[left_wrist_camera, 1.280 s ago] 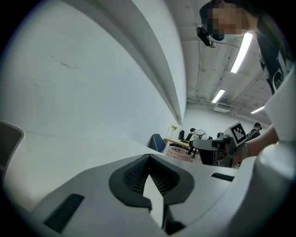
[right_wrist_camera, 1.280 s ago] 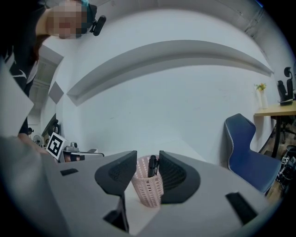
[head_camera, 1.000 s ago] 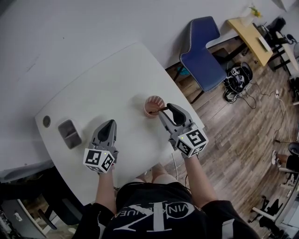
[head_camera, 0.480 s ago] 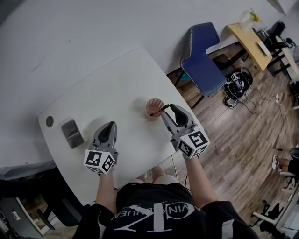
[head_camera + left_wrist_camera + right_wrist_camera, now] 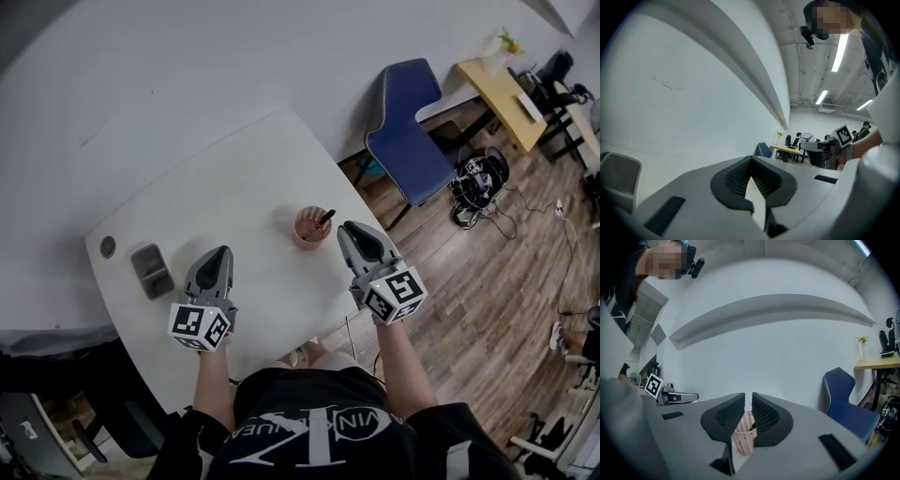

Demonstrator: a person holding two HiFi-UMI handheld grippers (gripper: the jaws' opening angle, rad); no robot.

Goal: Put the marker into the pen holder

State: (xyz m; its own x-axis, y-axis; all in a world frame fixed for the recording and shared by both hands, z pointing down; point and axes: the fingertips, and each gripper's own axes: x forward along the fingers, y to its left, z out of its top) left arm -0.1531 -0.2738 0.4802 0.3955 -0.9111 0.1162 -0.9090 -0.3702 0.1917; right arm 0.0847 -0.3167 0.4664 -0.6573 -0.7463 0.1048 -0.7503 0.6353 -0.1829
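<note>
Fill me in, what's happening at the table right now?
A person holds a tool in each hand over the white table. The marker already stands tilted in the pink pen holder. The right tool hangs just beside the pen holder. Its jaws have just been closing to a narrow gap, with nothing between them. The left tool is shut and empty, between the pen holder and a grey tray.

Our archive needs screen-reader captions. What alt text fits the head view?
A dark marker stands in a pink pen holder on a white table. The right gripper, empty, jaws just closing, is beside the holder; the left gripper is farther left, over the table.
</note>
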